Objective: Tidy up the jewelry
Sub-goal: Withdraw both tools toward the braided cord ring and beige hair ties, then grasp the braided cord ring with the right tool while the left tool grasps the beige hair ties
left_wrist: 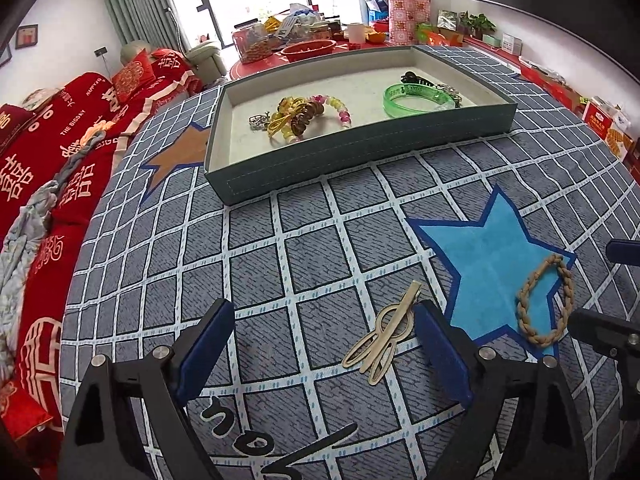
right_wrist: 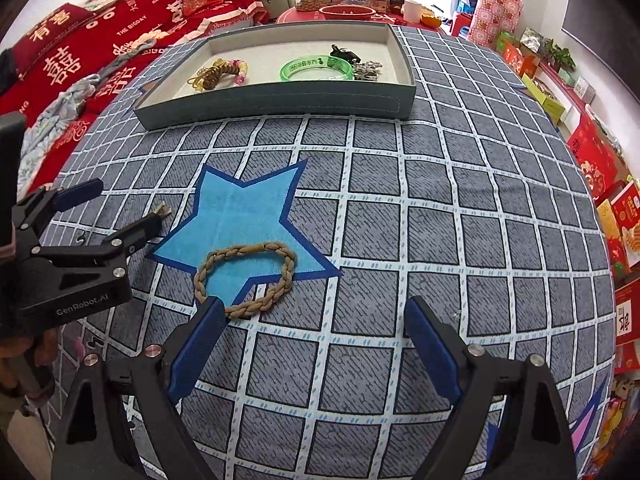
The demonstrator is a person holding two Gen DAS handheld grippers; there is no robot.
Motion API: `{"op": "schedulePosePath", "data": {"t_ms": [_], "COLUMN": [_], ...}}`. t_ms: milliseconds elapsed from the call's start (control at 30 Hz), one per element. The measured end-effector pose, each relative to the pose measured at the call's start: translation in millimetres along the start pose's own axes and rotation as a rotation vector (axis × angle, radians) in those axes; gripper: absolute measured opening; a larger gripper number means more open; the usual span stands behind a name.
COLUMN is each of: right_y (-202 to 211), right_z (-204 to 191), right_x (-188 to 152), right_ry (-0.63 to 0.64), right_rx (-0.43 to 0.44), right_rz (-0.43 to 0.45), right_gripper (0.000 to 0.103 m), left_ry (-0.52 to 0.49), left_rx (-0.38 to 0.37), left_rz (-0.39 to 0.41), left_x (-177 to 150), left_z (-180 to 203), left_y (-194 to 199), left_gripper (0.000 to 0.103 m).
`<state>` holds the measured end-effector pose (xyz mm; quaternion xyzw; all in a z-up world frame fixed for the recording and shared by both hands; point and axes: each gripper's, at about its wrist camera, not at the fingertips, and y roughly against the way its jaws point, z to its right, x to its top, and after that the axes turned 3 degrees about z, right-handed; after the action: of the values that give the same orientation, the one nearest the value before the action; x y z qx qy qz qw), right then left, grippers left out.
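In the left wrist view a gold hair clip lies on the checked cloth between the fingers of my open left gripper, close against the right finger. A tan braided bracelet rests on a blue star to its right. In the right wrist view that braided bracelet lies just ahead of my open right gripper, whose left fingertip sits at the loop's near edge. The left gripper shows at the left. A grey tray at the back holds a green bangle and beaded bracelets.
The tray also holds a black clip and silver pieces beside the green bangle. A red bedspread lies past the cloth's left edge. Red boxes line the right side. A cluttered red table stands behind the tray.
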<state>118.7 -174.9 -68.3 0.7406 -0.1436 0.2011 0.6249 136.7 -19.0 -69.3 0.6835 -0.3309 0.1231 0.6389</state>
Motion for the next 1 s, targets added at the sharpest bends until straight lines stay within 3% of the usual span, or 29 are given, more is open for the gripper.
{"op": "schedulePosePath", "data": {"t_ms": [167,267,533,633,700,767,800,867,1000], "right_y": [-6.6,-9.6,-12.9,-10.3,-8.2,-7.6,-7.5,-6.9,-0.8], "right_z": [-2.7,-5.9,-15.6,-20.4,-25.4,-28.2,-28.9,-27.0,-12.7], "right_x": [4.3,8.9,11.2,9.7,9.1,8.9,8.7,7.9,6.9], "right_ry": [0.023,0.058,0.128,0.149,0.16,0.165,0.166,0.151,0.071], "right_rx": [-0.007,-0.015,-0.013,-0.003,0.007,0.016,0.018,0.009,0.04], "right_rz": [0.002,0.006,0.021,0.025,0.025,0.023,0.025,0.03,0.046], "right_gripper": [0.083,0.076,0.072,0.057,0.037,0.026,0.012,0.007,0.007], "left_ry": [0.043,0.078,0.059,0.074,0.089,0.099,0.095,0.067,0.083], "left_rx": [0.006,-0.026,-0.05,-0.051,-0.062,-0.123,-0.124,-0.134,-0.156], "left_rz": [-0.01,-0.022,-0.023,-0.03,-0.037,-0.039,-0.036,-0.03,-0.018], "left_x": [2.7,3.5,0.9,1.2,0.9,0.2,-0.2,-0.9,-4.5], "left_z": [-9.9,-13.4,-2.2,-2.5,-4.0,-4.4,-3.3,1.3,2.6], "left_y": [-2.6,-3.2,0.9,1.0,0.7,1.5,3.2,5.7,10.2], "left_gripper": [0.091,0.079,0.079,0.079,0.079,0.057,0.051,0.032,0.032]}}
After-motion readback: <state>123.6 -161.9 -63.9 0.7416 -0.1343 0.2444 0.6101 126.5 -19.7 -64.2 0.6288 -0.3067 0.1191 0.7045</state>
